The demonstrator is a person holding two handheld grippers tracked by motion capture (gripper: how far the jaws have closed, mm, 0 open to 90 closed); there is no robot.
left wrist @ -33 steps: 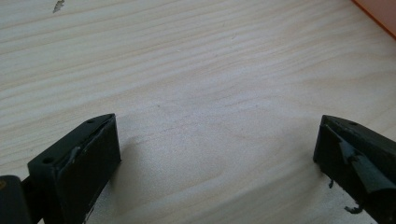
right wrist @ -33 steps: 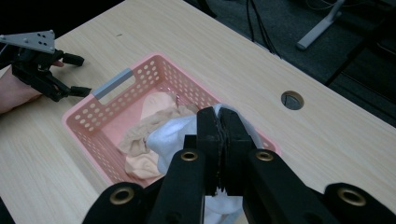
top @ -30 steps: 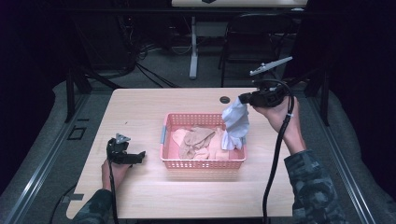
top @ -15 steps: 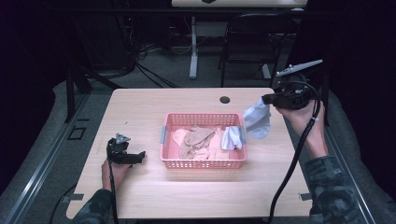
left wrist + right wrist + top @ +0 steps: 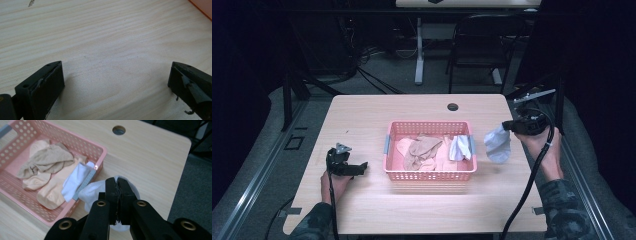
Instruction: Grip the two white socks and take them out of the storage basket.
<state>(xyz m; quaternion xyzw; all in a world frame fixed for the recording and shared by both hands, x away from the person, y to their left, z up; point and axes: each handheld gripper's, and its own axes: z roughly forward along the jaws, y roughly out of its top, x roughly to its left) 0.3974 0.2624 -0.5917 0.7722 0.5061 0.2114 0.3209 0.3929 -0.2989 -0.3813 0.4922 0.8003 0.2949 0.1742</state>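
A: Entry. The right tool (image 5: pixel 511 126) is clenched on a pale grey-white sock (image 5: pixel 498 144). The right gripper view shows its jaws pressed together with fabric pinched between them and the sock (image 5: pixel 95 191) bunched below.

B: Where is the sock relative to the basket?

A: Outside it, hanging just to the right of the pink basket (image 5: pixel 430 175), above the bare surface (image 5: pixel 372 110) near the right edge. It looks close to the surface; I cannot tell whether the toe touches.

B: Left side?

A: The left tool (image 5: pixel 357 169) rests on the surface well left of the basket, jaws spread wide, nothing between them. The left gripper view shows plain wood grain between the two jaws (image 5: pixel 112 75).

B: What remains in the basket?

A: Tan socks (image 5: pixel 424 150) heaped in the middle, and a white sock (image 5: pixel 458 147) draped against the right wall, partly over the rim.

B: Risks from here?

A: First, the pinch appears to take only a small fold at the top of the sock; a quick swing could pull it free early, and it may land crumpled. Second, the sock hangs near the right edge of the surface, so a release too far right could send it to the floor. Third, the trailing cable (image 5: pixel 532 180) crosses the near right area and might drag across the sock once it is laid down.

B: And the white one on the rim?

A: Any knock to the basket wall could tip it out.
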